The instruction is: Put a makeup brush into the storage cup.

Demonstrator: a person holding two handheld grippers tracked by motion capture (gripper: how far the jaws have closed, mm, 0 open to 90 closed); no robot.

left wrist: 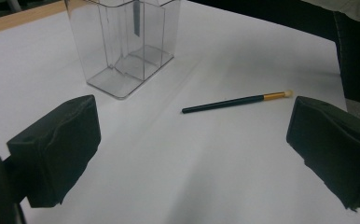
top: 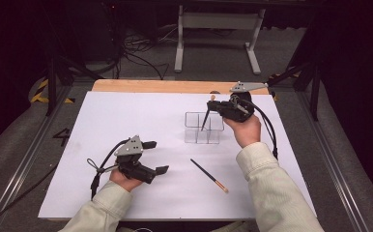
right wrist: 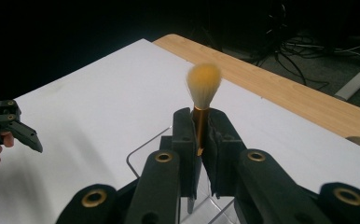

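Right gripper view — right tool (right wrist: 200, 140) clamps fluffy-tipped brush (right wrist: 203, 88) by gold ferrule; left tool (top: 155, 157) agape.

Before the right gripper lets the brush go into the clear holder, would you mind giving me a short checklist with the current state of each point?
1. Right gripper has a firm hold on the fluffy brush: ok, jaws shut on its gold ferrule.
2. Brush handle tip is inside the clear holder: ok, the handle slants down into it.
3. Which compartment the tip is in: cannot tell.
4. Holder stands upright on the white table: ok.
5. Left gripper is away from the holder: ok, open and apart from it.
6. Second brush is out of the way: ok, lying flat on the table.
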